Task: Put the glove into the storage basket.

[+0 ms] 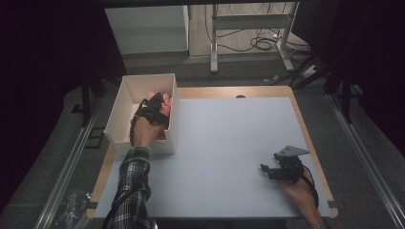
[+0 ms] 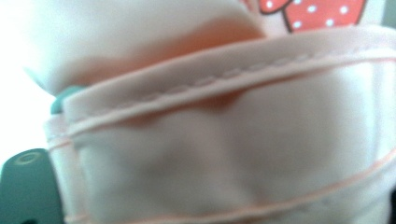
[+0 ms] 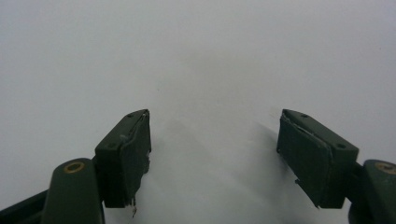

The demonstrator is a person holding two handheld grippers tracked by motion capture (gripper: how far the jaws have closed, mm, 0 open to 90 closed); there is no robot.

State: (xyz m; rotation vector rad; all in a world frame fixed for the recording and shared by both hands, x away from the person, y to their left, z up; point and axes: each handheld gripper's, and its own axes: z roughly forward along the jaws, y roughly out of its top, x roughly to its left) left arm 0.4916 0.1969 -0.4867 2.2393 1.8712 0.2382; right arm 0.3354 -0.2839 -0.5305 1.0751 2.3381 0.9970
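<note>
A: Nearest, at five o'clock on the table (image 1: pixel 229 143), what is the right gripper (image 1: pixel 265 171) doing?

B: It rests on the white top, jaws spread wide, nothing between them.

A: And farther off, at ten o'clock?

B: The left gripper (image 1: pixel 160 102) reaches down into the white box (image 1: pixel 173 125). Its own camera is pressed up against a pale pink pouch (image 2: pixel 224 140) with stitched seams and a red dotted print. Whether the jaws grip or have let go, I cannot tell.

A: So the pouch lies in the box?

B: Yes, under that gripper.
</note>
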